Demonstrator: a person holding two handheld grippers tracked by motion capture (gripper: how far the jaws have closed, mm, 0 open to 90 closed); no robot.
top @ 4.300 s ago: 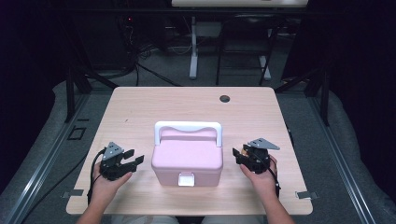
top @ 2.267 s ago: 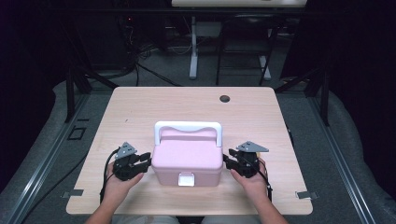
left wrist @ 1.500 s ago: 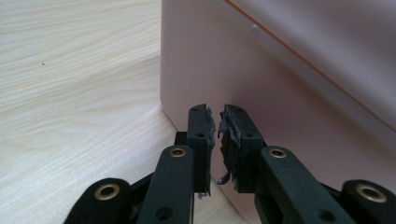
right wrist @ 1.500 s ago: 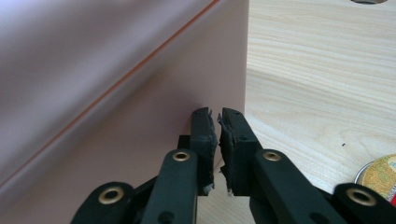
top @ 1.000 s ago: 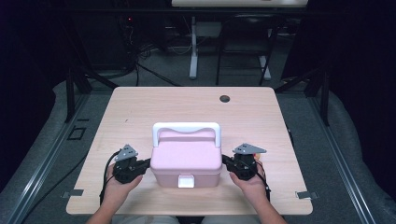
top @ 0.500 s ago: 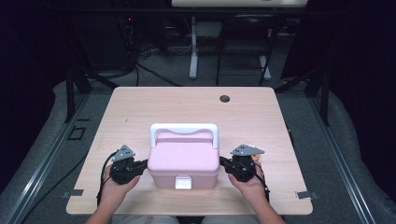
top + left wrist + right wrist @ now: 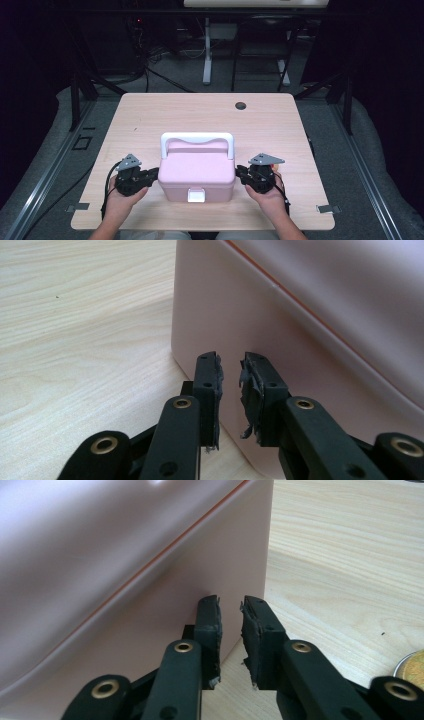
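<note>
While the pink box (image 7: 197,170) sits near the front edge of the table (image 7: 150,115), the person keeps one gripper on each side of it. The left gripper (image 7: 150,175) points at the box's left wall, and the right gripper (image 7: 242,174) points at its right wall. Both have just been opening a little. In the left gripper view, the jaws stand a small way apart with nothing between them, and the tips are right at the pink wall (image 7: 250,320). The right gripper view looks the same on the other wall (image 7: 165,580); I cannot tell if the tips touch it.

I think the step in hand is letting go after pushing or squeezing the box from both sides. The white handle (image 7: 197,138) and the white latch (image 7: 196,194) are still untouched. Next, one gripper likely has to go to the latch or handle, and its jaws will need to open wider first.
</note>
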